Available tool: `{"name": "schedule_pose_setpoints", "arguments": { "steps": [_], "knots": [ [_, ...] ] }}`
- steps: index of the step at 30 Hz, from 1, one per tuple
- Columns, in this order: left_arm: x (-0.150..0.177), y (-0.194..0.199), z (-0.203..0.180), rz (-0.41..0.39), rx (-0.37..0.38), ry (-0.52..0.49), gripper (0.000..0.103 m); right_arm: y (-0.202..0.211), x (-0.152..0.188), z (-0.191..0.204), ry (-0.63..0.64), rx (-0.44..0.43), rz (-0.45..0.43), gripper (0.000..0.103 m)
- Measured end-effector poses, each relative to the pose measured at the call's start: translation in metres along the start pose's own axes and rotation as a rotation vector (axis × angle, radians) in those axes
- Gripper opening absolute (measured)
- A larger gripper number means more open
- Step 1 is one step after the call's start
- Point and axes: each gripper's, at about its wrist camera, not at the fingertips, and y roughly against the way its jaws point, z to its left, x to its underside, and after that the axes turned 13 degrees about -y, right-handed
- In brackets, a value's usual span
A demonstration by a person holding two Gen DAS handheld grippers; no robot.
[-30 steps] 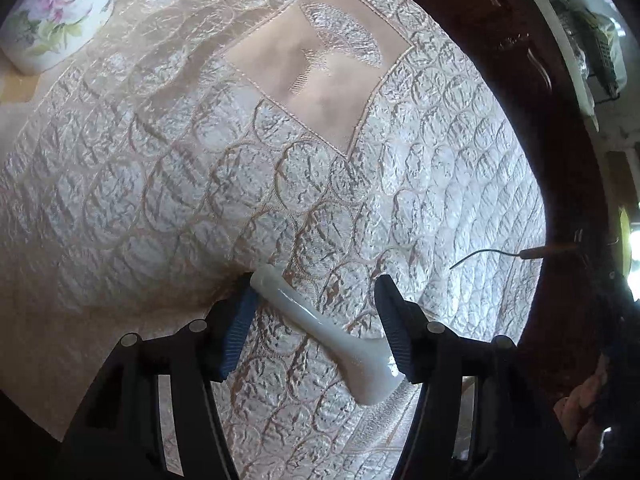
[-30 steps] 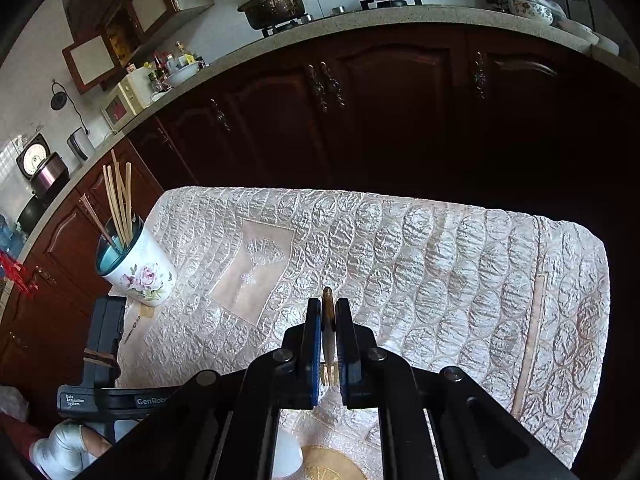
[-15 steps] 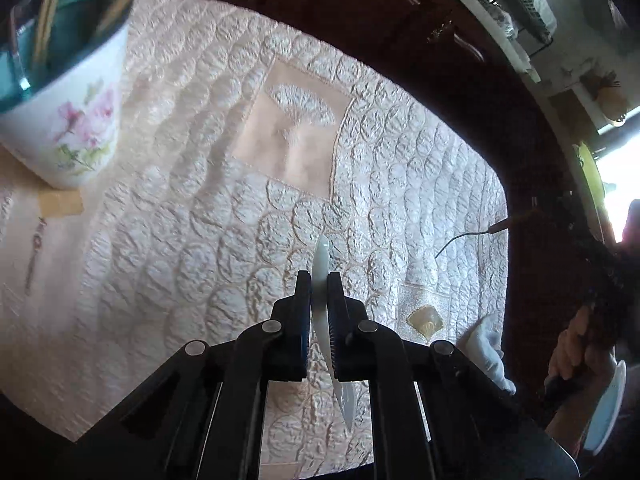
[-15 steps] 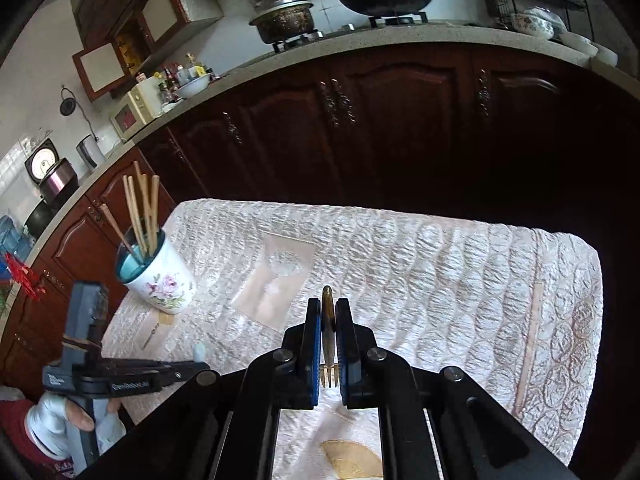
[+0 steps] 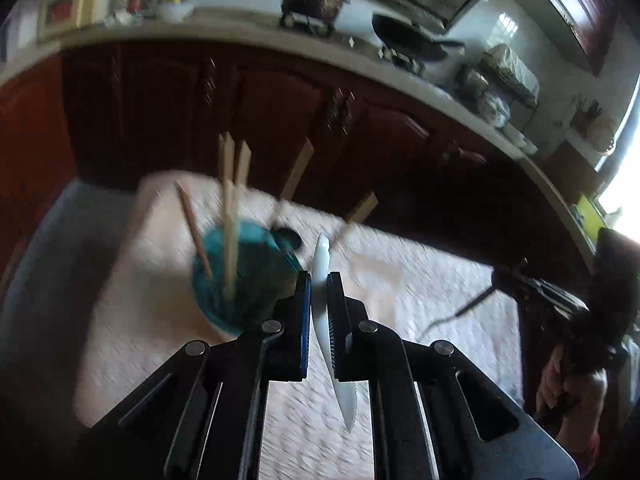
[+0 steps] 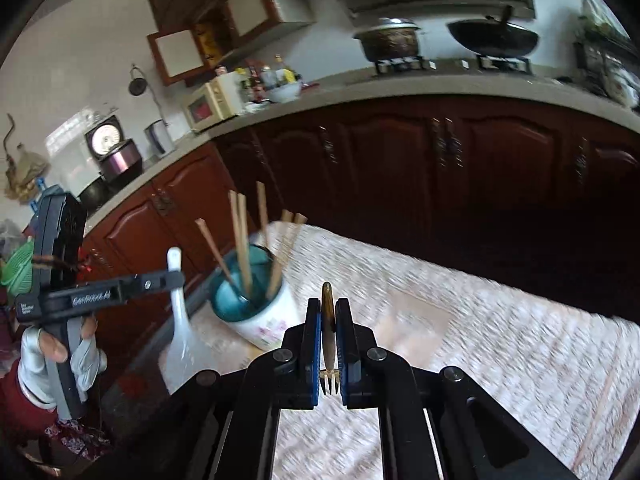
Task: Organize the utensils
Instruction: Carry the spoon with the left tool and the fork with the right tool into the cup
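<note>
Cup [image 6: 264, 320] is set on the tablecloth [image 6: 500, 344], near its left end. Chopsticks [image 6: 242, 240] are stood in the cup. Spoon [image 5: 326, 320] is held just right of the cup, above the cloth. Cabinets [image 6: 400, 160] are ranged behind the table, with 2 pots [image 6: 388, 42] on the counter above.

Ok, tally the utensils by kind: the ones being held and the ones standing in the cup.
White spoon, in the left gripper: 1
Fork, in the right gripper: 1
Chopsticks in the floral cup: 6, as far as the blur allows
Total: 8
</note>
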Motion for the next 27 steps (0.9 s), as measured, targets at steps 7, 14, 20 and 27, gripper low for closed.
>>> {"name": "schedule_pose_setpoints", "arguments": {
  "steps": [7,14,20,27],
  "knots": [
    [-0.022,-0.011,0.026,-0.107,-0.172,-0.071,0.006,-0.042,-0.026,0.070,0.043,-0.094,-0.012,0.006],
    [-0.011,-0.063,0.045,-0.106,-0.250,-0.114,0.006,-0.105,-0.028,0.104,0.040,-0.079,0.010,0.006],
    [0.004,-0.094,0.052,-0.090,-0.294,-0.148,0.006,-0.154,-0.012,0.099,-0.010,-0.053,0.060,0.006],
    [0.020,-0.113,0.056,-0.050,-0.278,-0.125,0.006,-0.187,0.002,0.080,-0.052,-0.048,0.126,0.006]
  ]
}}
